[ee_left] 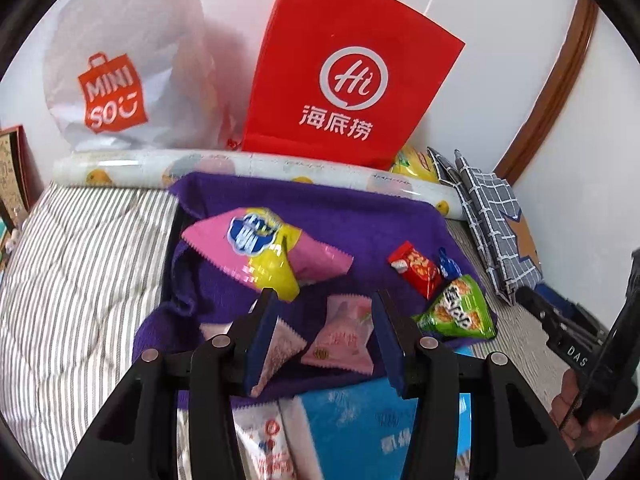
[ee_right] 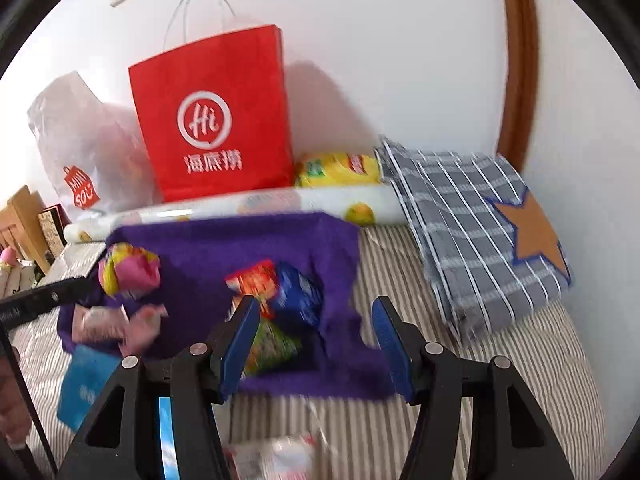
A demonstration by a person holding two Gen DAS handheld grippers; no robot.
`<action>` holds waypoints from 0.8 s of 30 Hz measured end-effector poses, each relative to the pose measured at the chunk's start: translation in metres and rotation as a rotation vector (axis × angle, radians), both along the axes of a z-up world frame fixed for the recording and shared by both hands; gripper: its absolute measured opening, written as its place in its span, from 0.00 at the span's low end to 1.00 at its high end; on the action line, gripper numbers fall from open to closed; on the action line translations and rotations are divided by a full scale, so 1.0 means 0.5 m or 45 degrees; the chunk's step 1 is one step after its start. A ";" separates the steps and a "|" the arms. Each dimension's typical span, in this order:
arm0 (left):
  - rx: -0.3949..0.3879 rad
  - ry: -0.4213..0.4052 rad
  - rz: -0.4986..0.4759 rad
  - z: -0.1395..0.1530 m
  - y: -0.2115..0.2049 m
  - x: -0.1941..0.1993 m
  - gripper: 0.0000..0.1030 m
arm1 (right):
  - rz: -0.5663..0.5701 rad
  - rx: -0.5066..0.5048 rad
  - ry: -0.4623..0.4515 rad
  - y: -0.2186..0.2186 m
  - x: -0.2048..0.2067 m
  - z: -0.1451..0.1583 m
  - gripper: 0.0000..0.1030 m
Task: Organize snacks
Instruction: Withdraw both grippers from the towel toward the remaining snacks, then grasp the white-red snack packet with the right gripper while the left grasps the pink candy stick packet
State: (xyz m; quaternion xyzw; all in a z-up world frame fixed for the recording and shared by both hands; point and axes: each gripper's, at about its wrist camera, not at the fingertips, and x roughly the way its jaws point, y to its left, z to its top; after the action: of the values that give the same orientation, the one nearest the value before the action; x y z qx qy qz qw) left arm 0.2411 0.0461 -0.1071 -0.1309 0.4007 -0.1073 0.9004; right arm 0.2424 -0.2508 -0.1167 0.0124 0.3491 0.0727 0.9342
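left claw [ee_left: 324, 336] open | pink snack packets [ee_left: 340, 344] below, between fingers | purple towel [ee_left: 320, 216]

Striped bed [ee_right: 400, 420] lies open at right; the red bag [ee_right: 216, 120] and wrapped roll [ee_right: 248, 204] block the back.

A striped bed [ee_left: 80, 264] fills the lower frame; on it lie a purple towel [ee_left: 320, 216], a roll [ee_left: 256, 168] behind, checked cloth [ee_right: 472, 216] at right.

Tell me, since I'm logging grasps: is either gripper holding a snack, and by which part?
Nothing is held. The left gripper and right gripper both stand open over the purple cloth.
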 end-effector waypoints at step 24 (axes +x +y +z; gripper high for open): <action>0.097 0.028 0.039 -0.017 0.080 -0.199 0.48 | 0.205 0.004 0.272 0.031 -0.123 -0.161 0.61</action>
State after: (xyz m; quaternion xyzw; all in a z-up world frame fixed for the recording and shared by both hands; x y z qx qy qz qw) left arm 0.1414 0.0862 -0.1156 -0.1037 0.4123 -0.0767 0.9019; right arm 0.1811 -0.2355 -0.1971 -0.0065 0.4464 0.1462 0.8828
